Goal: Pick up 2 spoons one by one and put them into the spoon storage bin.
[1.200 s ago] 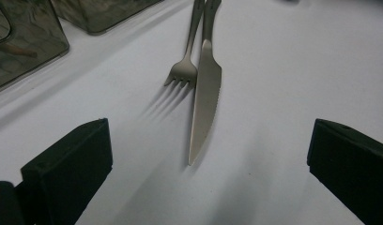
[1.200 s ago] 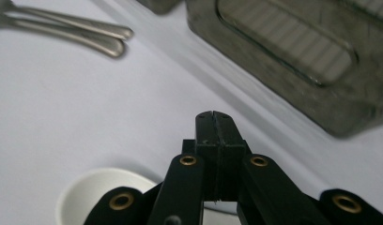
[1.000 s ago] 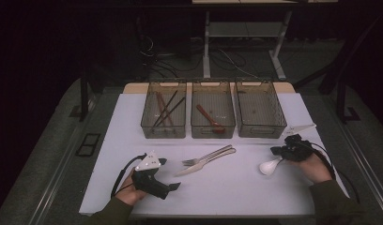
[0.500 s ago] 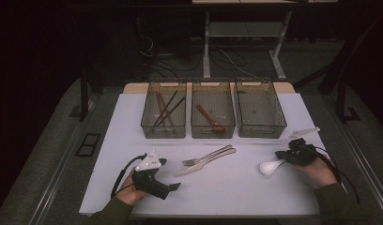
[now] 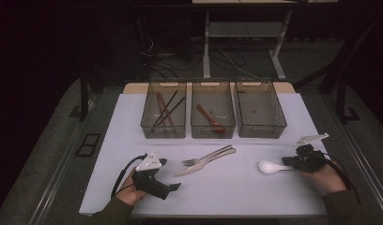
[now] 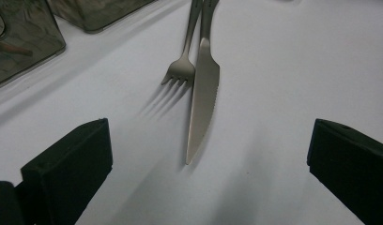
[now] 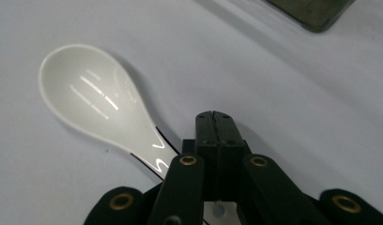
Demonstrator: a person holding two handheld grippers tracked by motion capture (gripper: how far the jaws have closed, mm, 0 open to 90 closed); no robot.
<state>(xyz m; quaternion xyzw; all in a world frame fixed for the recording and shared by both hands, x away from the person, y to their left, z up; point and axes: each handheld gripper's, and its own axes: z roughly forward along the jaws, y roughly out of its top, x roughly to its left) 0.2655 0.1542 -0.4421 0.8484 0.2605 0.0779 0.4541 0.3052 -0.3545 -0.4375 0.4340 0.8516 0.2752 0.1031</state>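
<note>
A white spoon (image 5: 269, 166) (image 7: 95, 103) lies on the white table (image 5: 236, 197) at the right, bowl pointing left. My right gripper (image 5: 289, 164) (image 7: 213, 117) sits low over the spoon's handle end with its jaws pressed together; the handle runs under its left side, not between the pads. A metal fork (image 5: 206, 156) (image 6: 180, 70) and knife (image 5: 203, 165) (image 6: 206, 93) lie side by side at the table's middle. My left gripper (image 5: 171, 174) (image 6: 209, 136) rests at the near left, open wide, nothing between its jaws, pointing at the knife tip.
Three clear bins stand in a row at the back: the left bin (image 5: 147, 112) holds dark chopsticks (image 5: 166, 108), the middle bin (image 5: 195, 129) a red-brown utensil (image 5: 209, 119), the right bin (image 5: 279, 117) looks bare. Each gripper trails a cable.
My right gripper has slid toward the near right edge and a little lower, while the spoon stayed where it lay. The left gripper, fork and knife have not moved.
</note>
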